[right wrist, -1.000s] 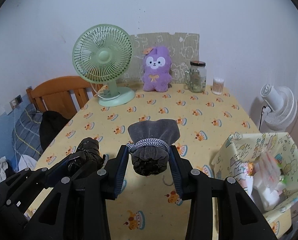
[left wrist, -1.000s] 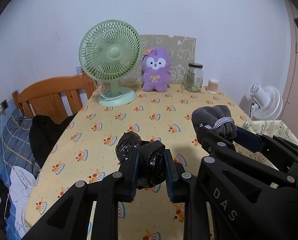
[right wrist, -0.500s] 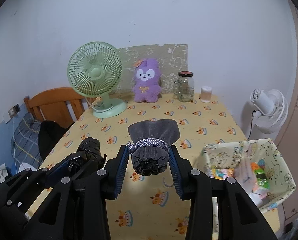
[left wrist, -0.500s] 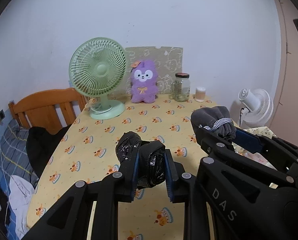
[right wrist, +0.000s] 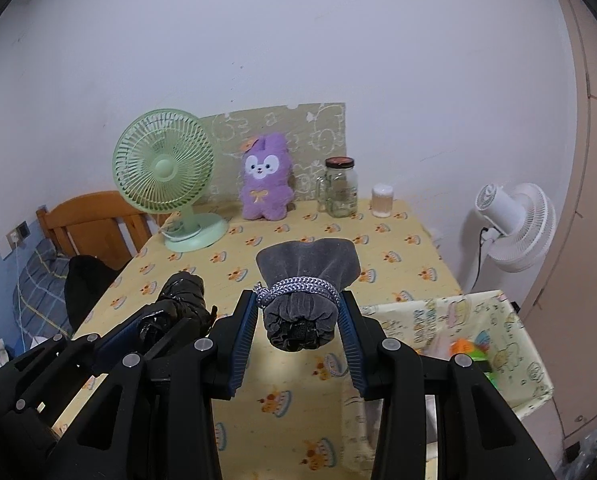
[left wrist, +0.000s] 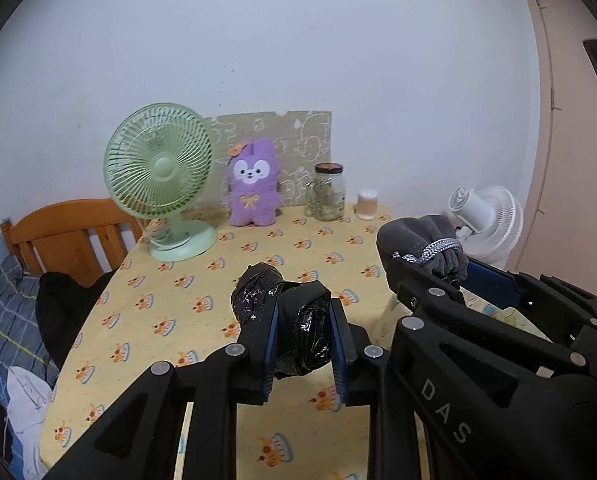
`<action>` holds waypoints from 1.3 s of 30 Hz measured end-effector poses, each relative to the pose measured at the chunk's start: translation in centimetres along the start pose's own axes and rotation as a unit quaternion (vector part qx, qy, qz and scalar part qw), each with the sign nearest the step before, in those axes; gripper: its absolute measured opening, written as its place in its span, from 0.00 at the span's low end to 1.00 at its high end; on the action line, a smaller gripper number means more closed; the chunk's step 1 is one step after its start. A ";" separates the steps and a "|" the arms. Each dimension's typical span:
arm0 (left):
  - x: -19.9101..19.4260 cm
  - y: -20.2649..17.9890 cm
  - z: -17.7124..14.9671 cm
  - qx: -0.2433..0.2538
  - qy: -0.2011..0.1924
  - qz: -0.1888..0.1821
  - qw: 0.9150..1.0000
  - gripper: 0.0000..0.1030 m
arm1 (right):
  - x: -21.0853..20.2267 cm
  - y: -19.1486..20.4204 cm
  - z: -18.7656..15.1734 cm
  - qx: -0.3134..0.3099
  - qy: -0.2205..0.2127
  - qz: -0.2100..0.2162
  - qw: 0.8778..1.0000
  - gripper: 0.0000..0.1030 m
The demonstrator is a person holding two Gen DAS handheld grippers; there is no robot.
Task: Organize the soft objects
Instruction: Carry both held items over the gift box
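Observation:
My left gripper [left wrist: 302,344] is shut on a crumpled black plastic bundle [left wrist: 294,332], held above the yellow tablecloth [left wrist: 202,304]. My right gripper [right wrist: 300,336] is shut on a grey velvet drawstring pouch [right wrist: 304,280] tied with a silver cord, also held in the air. The pouch shows in the left wrist view [left wrist: 422,244], and the black bundle shows in the right wrist view [right wrist: 180,296]. A purple plush bunny [right wrist: 266,180] stands at the back of the table. A yellow fabric basket [right wrist: 510,324] with colourful things inside sits at the table's right side.
A green desk fan [right wrist: 166,176], a glass jar [right wrist: 340,192] and a small white cup [right wrist: 381,201] stand along the back wall. A wooden chair [right wrist: 94,224] with dark clothing is on the left. A white floor fan [right wrist: 514,224] stands on the right.
Both grippers have pulled back and risen from the table, still holding their objects. The fan, bunny and jar look farther away, and more of the basket shows.

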State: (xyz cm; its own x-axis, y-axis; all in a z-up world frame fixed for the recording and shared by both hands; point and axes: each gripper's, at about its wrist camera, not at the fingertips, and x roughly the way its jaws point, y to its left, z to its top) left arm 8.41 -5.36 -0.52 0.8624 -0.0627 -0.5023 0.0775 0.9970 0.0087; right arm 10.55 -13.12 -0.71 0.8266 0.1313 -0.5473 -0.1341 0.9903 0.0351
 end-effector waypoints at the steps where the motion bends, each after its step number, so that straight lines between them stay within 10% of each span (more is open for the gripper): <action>1: -0.1 -0.3 0.1 0.001 -0.003 -0.003 1.000 0.21 | -0.2 -0.3 0.1 0.000 -0.002 -0.001 1.000 0.43; 39: 4.4 -12.2 0.5 0.064 0.015 -0.093 0.993 0.22 | -0.2 -12.5 -1.2 0.051 -0.012 -0.072 0.996 0.43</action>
State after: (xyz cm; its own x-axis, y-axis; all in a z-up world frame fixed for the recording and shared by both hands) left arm 11.53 -17.83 -2.44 0.8115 -0.2422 -0.5318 0.2988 0.9541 0.0213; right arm 11.35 -25.54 -2.06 0.8459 -0.0116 -0.5332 0.0413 0.9982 0.0439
